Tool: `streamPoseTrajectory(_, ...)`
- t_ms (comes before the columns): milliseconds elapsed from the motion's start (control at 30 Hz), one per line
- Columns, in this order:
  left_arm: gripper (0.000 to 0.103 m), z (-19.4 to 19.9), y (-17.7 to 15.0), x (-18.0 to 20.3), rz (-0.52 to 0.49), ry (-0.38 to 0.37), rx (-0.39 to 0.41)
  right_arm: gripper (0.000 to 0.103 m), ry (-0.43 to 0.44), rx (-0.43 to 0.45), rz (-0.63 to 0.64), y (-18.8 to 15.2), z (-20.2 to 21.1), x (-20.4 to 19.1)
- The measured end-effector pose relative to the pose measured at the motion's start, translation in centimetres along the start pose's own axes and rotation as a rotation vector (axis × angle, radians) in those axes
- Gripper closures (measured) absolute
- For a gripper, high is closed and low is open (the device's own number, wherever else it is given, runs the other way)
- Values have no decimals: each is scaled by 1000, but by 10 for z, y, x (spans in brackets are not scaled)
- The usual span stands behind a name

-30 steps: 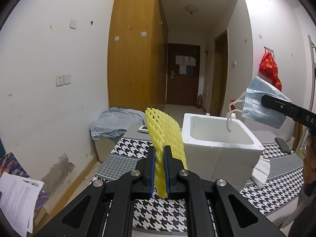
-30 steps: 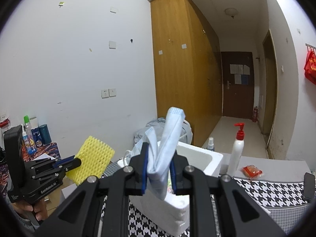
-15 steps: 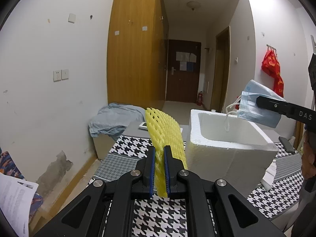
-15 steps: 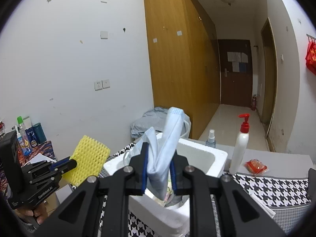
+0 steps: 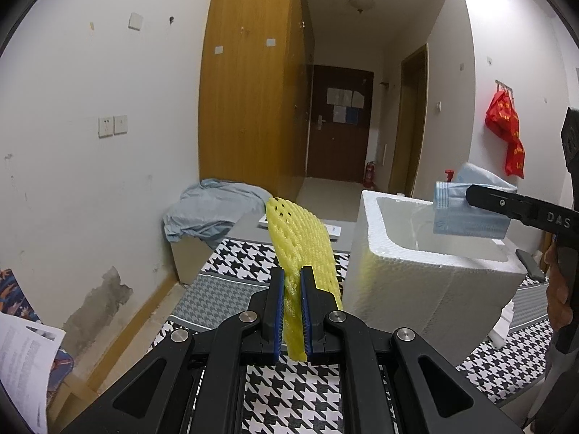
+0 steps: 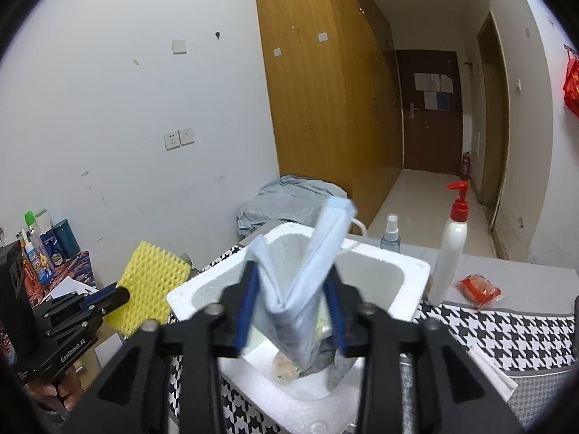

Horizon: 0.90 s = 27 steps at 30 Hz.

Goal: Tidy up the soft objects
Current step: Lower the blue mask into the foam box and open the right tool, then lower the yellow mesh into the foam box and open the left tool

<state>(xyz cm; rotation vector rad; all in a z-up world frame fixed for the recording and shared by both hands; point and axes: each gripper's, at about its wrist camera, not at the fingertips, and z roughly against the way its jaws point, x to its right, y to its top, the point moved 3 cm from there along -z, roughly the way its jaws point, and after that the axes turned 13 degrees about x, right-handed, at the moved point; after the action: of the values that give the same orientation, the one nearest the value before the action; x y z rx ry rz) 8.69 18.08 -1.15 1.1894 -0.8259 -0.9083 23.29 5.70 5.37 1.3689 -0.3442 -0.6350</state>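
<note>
My left gripper (image 5: 292, 296) is shut on a yellow foam net sleeve (image 5: 300, 242), held upright just left of the white foam box (image 5: 427, 289). In the right wrist view my right gripper (image 6: 291, 296) has its jaws spread apart above the box (image 6: 391, 264). A folded blue face mask (image 6: 304, 282) hangs loosely between the fingers, over the box opening. Soft items lie in the box bottom (image 6: 325, 358). The left gripper with the yellow sleeve (image 6: 152, 282) shows at the left there. The mask (image 5: 466, 209) and right gripper also show in the left wrist view.
A houndstooth cloth (image 6: 506, 329) covers the table. A white pump bottle (image 6: 448, 249), a small spray bottle (image 6: 390, 238) and a red packet (image 6: 477, 287) stand behind the box. A grey cloth heap (image 5: 210, 213) lies by the wall. Bottles (image 6: 39, 246) stand at far left.
My right gripper has come down over the box and its jaws have spread, loosening the mask. The left gripper still holds the yellow sleeve and has drifted closer to the box.
</note>
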Motion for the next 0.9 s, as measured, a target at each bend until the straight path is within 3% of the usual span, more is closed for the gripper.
streamPoseTrajectory(100, 94, -3, 2, -3, 6, 4, -2, 29, -6, 5, -9, 0, 0, 0)
streamPoseTrajectory(633, 94, 11, 11, -2, 9, 25, 39, 21, 1, 8, 5, -4, 8, 0)
streamPoseTrajectory(800, 94, 17, 18, -1, 6, 35, 60, 1, 1, 43, 7, -3, 18, 0)
streamPoseTrajectory(900, 94, 19, 21, 1, 5, 35, 67, 0, -1, 61, 0, -1, 23, 1)
